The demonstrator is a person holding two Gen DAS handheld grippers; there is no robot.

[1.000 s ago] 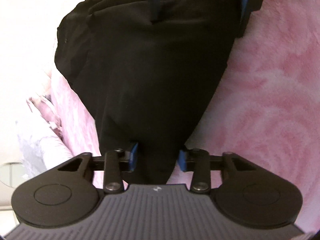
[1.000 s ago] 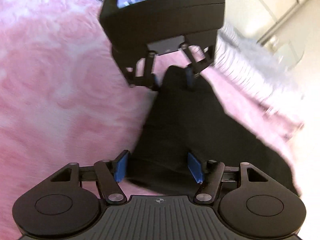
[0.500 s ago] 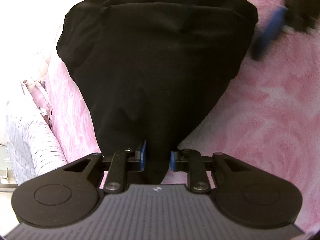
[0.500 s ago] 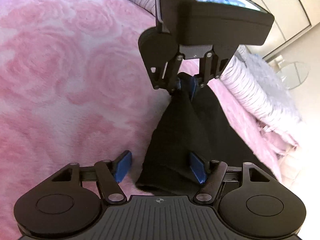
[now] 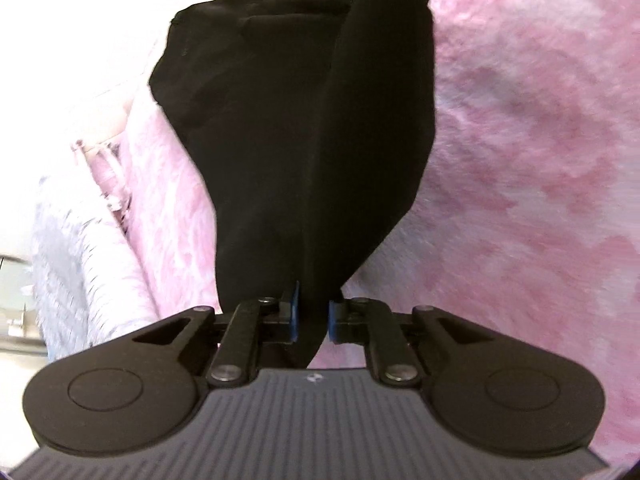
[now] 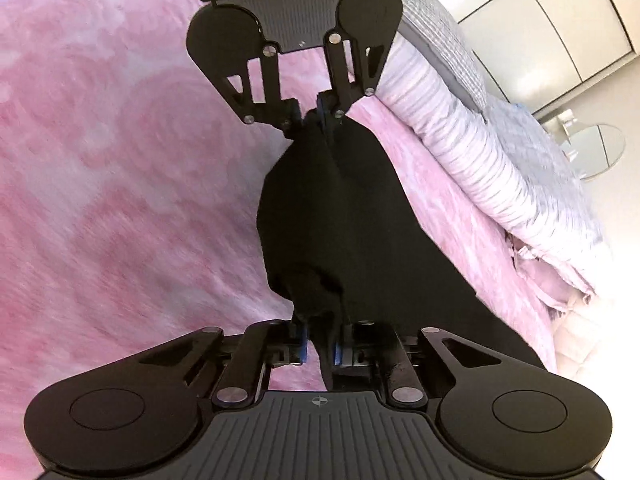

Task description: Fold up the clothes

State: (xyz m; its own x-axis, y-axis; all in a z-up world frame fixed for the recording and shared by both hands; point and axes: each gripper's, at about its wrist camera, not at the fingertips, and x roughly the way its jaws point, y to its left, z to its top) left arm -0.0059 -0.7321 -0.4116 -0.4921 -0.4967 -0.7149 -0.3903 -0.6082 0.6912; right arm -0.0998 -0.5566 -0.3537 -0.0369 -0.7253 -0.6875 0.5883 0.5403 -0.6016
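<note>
A black garment hangs stretched between my two grippers above a pink rose-patterned blanket. My left gripper is shut on one end of the cloth. My right gripper is shut on the other end, where the cloth bunches. In the right wrist view the left gripper faces me and pinches the far end. In the left wrist view the right gripper shows only as dark parts at the top edge. The rest of the garment trails down onto the blanket.
The pink blanket covers the bed. A white and grey striped duvet lies along the bed's edge. White wardrobe doors and a round glass table stand beyond it.
My right gripper has closed on the near end of the garment. My left gripper has tightened its hold. Both have lifted, and the cloth has narrowed into a hanging band between them.
</note>
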